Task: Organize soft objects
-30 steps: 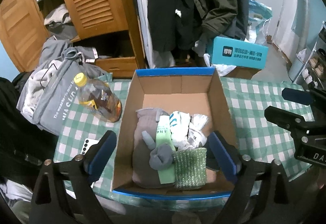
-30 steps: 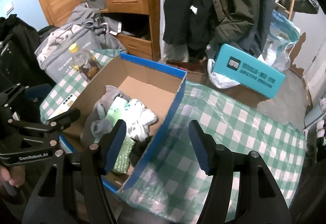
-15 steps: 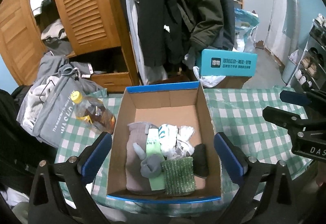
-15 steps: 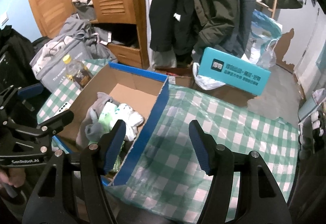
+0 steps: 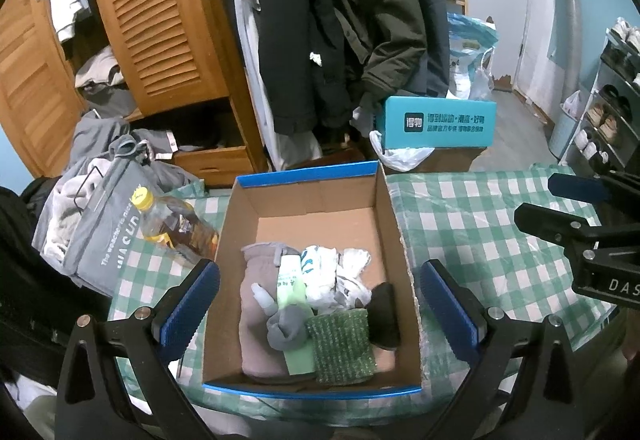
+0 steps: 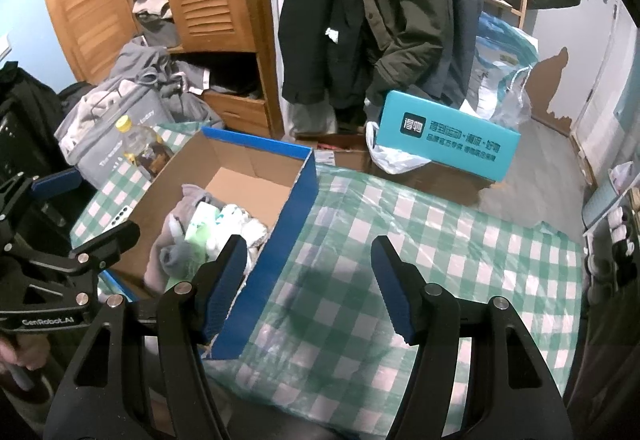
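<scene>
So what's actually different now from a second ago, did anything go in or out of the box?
Nothing went in or out. Both grippers drew back and up from the cardboard box, so it looks smaller. The left gripper has just been opening wider, with nothing held between its fingers. The right gripper stays open and empty over the checked cloth. The soft things, the green scrubber and the bottle lie as before.

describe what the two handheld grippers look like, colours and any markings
Both the left gripper and the right gripper are black angular frames with silver bolt heads and ribbed blue pads lining the jaws. The left one's side carries white "GenRobot.AI" lettering; the right one's side shows white letters "DAS", cut off at the picture's edge.
</scene>
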Demonstrator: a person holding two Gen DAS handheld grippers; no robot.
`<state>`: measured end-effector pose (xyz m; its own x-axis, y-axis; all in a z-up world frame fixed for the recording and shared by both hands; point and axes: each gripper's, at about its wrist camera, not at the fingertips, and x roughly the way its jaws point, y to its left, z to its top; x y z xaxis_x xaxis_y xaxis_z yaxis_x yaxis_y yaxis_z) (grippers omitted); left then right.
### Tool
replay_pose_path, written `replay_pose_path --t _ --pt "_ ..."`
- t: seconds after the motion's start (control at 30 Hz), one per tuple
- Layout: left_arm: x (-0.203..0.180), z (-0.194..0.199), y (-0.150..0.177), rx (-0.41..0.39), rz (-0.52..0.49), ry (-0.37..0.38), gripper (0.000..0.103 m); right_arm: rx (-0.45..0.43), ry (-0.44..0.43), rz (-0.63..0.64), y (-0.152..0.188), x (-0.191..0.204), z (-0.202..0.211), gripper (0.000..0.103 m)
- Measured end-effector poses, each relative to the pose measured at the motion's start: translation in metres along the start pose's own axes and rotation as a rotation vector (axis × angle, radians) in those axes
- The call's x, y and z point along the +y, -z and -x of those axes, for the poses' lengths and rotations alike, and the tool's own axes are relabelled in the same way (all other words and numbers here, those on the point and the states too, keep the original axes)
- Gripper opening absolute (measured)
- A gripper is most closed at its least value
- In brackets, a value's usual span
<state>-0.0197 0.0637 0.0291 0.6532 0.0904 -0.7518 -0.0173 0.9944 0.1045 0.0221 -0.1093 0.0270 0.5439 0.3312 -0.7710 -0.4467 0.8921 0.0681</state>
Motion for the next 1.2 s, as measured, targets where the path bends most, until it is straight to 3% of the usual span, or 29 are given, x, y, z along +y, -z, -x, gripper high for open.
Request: replay_pose_path --t 1.2 --pt "-0.0023 0.0012 -0.0008 0.002 0.001 0.001 0.101 -0.002 0.000 0.000 0.0014 -0.0038 0.0013 0.064"
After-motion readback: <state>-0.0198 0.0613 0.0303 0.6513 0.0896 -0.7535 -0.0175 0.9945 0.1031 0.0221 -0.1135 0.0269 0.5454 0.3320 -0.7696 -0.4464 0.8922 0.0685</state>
